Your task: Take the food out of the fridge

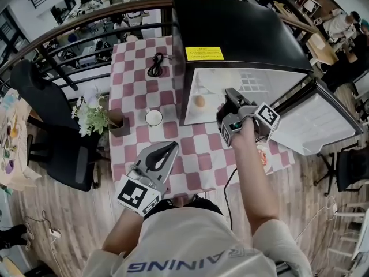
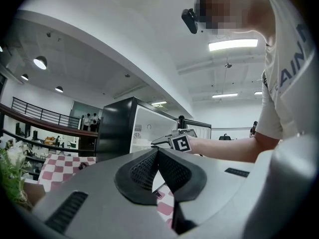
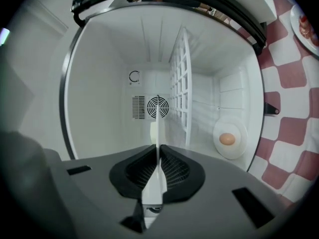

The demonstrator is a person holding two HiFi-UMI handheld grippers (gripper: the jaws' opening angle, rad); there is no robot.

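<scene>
A black mini fridge (image 1: 242, 33) stands on the checkered table (image 1: 138, 91), its door (image 1: 317, 120) swung open to the right. My right gripper (image 1: 226, 105) is at the fridge's mouth, shut on a thin white plate (image 3: 158, 128) seen edge-on between its pads. Deeper inside, to the right, a brown egg-like food (image 3: 227, 139) lies on a second white plate (image 3: 234, 151); the same food (image 1: 199, 101) shows in the head view. My left gripper (image 1: 167, 149) hovers over the table's near edge, shut and holding nothing, its pads (image 2: 144, 171) meeting.
A plate with red food (image 1: 263, 156) sits on the table right of my right arm. A white cup (image 1: 154, 118), a flower pot (image 1: 92, 114) and a black cable (image 1: 155, 65) lie left of the fridge. A black chair (image 1: 52, 126) stands beside the table.
</scene>
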